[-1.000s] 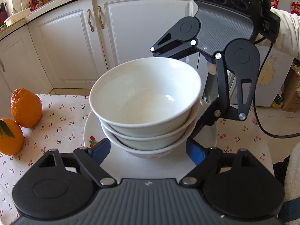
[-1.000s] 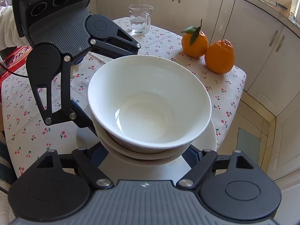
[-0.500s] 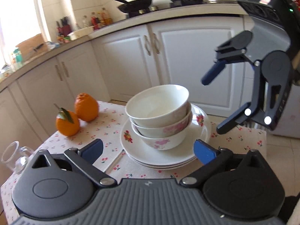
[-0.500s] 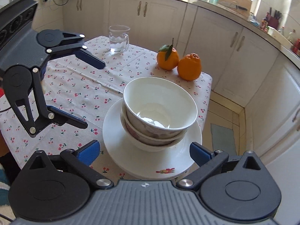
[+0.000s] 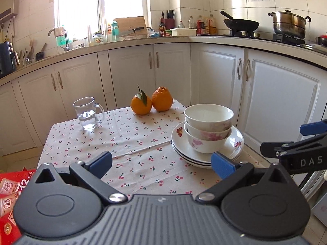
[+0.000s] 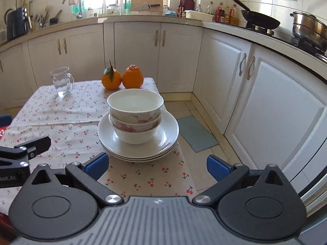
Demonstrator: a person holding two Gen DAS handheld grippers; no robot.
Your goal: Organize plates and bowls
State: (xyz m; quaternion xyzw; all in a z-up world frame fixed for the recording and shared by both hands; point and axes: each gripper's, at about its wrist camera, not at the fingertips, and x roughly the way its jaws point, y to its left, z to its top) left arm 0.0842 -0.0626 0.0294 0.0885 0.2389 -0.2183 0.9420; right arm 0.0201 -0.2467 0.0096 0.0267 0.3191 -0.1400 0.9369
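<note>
Hovering: left claw (image 5: 161, 163), right claw (image 6: 157, 165) both spread, empty | plates (image 6: 139, 143) near table edge (image 6: 188, 175)

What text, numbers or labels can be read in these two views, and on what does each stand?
"DAS": white letters on the black right gripper, cut off by the frame edge.
"12": white number on the red printed carton.
"bot.AI": white letters on the black left gripper, start cut off.
Wall sticker and bottle labels: too small to read.
</note>
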